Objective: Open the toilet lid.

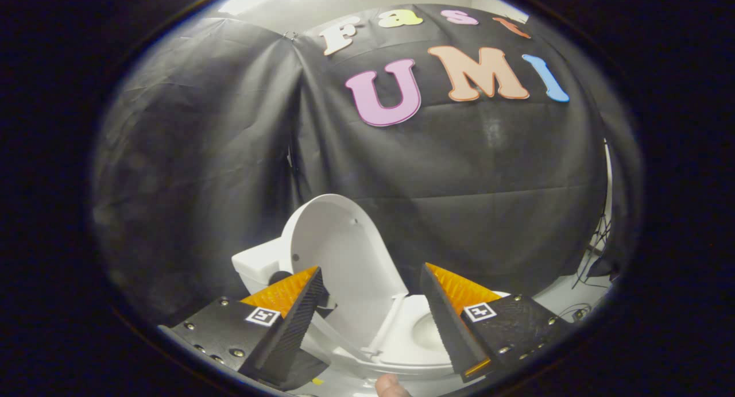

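Cloth, black and creased, hangs as the booth's wall (459,173) behind everything, with a strip of pale ceiling above it. In front of that cloth stands the white glossy ceramic toilet (402,351), its boxy tank (258,265) off to the left and its oval seat and bowl (422,331) open to view beyond the fingers. The white rounded plastic toilet lid (339,253) is raised, standing nearly upright and leaning back toward the tank, its hollow underside facing the bowl; its lower edge meets the seat at the hinge. The hand-held gripper (370,282) hangs just short of the toilet with its two ridged fingers spread wide apart and nothing between them but air; the lid and bowl show through the gap. The left finger (293,305) overlaps the lid's lower left edge in the view, though whether it touches I cannot tell. A person's fingertip (391,385) pokes in beneath the gripper. Some dark cables (597,253) trail on the pale floor far right.
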